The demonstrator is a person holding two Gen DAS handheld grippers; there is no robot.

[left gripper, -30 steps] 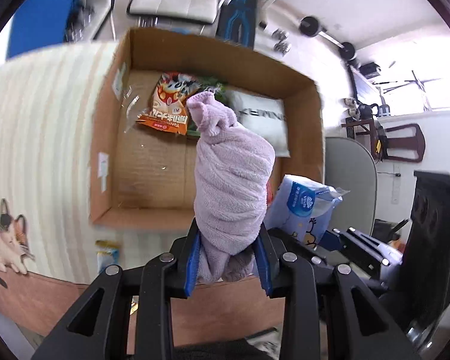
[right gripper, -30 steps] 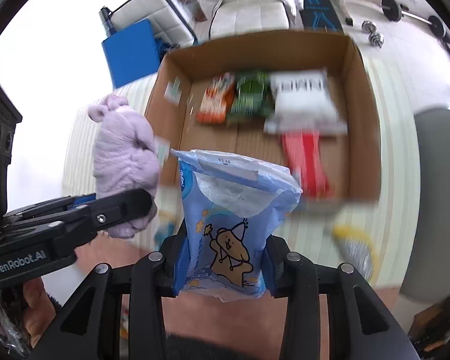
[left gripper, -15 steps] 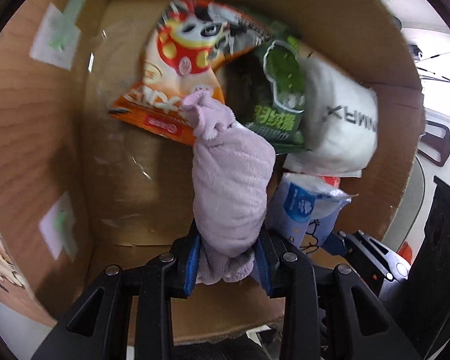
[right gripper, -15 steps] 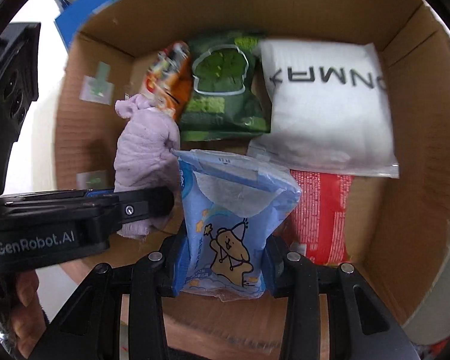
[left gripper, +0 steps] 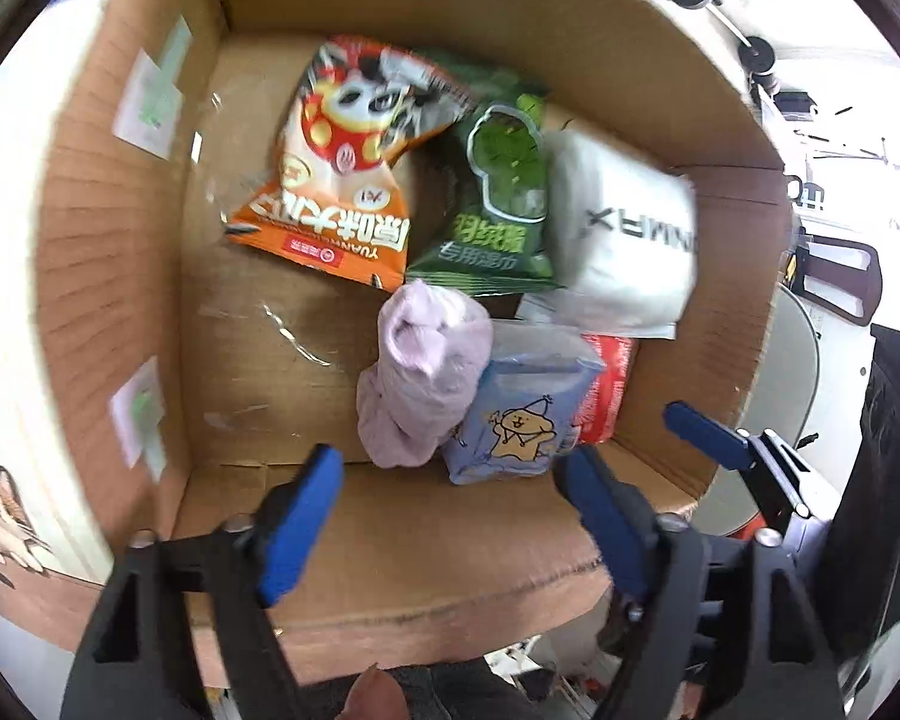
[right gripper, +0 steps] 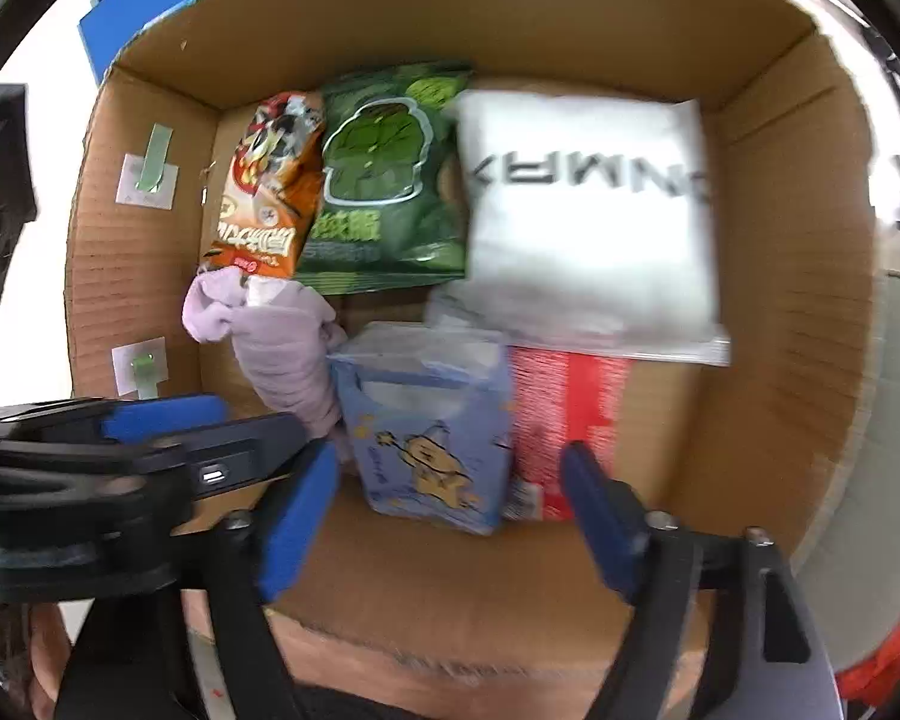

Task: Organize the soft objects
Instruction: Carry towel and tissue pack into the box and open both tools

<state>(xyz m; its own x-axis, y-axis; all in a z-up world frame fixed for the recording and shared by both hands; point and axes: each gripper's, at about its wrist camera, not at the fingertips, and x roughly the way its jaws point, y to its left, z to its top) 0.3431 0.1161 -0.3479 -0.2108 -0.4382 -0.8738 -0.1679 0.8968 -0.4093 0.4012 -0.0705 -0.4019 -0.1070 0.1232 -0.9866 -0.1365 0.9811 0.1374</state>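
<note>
Across the left wrist view, the cardboard box (left gripper: pixel 120 228) held an orange snack bag (left gripper: pixel 336 180), a green bag (left gripper: pixel 498 204) and a white pack (left gripper: pixel 624 240) at upper centre, with the lilac towel roll (left gripper: pixel 420 378) touching the blue tissue pack (left gripper: pixel 528 414) at centre; the left gripper (left gripper: pixel 450 480) gaped, released, at lower centre. Through the right wrist view, the tissue pack (right gripper: pixel 432 432) lay beside a red packet (right gripper: pixel 564 414), and the right gripper (right gripper: pixel 450 474) spread wide, holding nothing.
</note>
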